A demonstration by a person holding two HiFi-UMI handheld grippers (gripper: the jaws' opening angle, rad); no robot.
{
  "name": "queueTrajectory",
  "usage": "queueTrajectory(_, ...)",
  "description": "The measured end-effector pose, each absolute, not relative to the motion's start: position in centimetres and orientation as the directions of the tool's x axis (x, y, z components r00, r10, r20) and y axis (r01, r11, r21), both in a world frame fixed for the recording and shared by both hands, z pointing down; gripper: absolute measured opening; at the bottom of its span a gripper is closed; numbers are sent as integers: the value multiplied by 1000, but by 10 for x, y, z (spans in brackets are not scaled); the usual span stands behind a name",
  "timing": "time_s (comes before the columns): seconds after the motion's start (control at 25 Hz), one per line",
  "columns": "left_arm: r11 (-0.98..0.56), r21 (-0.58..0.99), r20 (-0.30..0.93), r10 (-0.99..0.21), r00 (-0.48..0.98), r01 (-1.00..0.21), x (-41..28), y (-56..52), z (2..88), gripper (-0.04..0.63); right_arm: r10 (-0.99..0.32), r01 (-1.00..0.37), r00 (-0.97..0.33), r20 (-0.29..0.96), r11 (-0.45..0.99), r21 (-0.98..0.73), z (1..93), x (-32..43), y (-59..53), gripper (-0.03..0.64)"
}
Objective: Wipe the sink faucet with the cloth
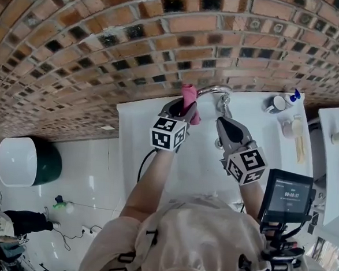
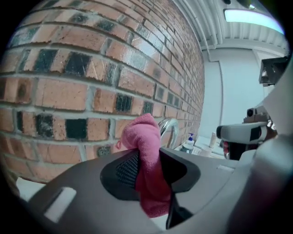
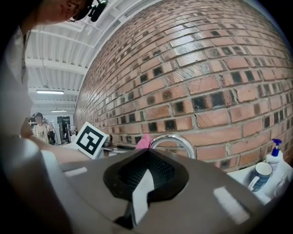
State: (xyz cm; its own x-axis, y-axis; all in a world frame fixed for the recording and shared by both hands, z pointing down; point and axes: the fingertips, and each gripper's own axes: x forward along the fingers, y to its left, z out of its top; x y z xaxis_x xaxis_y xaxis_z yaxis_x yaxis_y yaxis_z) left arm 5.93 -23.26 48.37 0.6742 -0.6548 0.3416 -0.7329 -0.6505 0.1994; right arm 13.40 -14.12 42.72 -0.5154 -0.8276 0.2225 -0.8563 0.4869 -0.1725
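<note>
Left gripper [image 1: 187, 108] pinches the pink cloth [image 2: 145, 151], with the faucet [image 2: 169, 129] just ahead of its tips, slightly right. Right gripper [image 1: 224, 123] hangs alongside, jaws pressed together, empty. Risk: the bunched cloth could drag loose on the spout, leaving bare jaws scraping chrome.

Bright, even indoor light. Ceiling tube light [image 2: 253, 16] blown out in left gripper view. Glare streaks on chrome faucet [image 3: 176, 140]. Brick wall [image 1: 105, 58] bows strongly; gripper views vignetted black, foreground soft.
</note>
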Motion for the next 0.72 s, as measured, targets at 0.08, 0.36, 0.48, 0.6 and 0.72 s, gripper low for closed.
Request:
queueTrajectory(0.08,-670,192,267,-667,695,-717,72,-230,455,118,-835,-862,-506,217,477,-175,426,138,-140,-17)
queueTrajectory(0.36,-762,165,195,-598,778,-627,143,-231,408,117,-863,-888,-452,226,413,-200,435,163,-135,-17)
queueTrajectory(0.48,-794,175,221,-545,809,-583,170,-227,415,117,-873,-898,-431,228,390,-203,439,173,-132,-17)
queueTrajectory(0.6,-813,201,250,-498,831,-547,196,-224,431,113,-888,-912,-395,236,349,-215,445,189,-129,-17)
queueTrajectory(0.72,-827,205,297,-458,838,-524,213,-221,456,114,-901,-925,-361,239,314,-214,450,203,-126,-17)
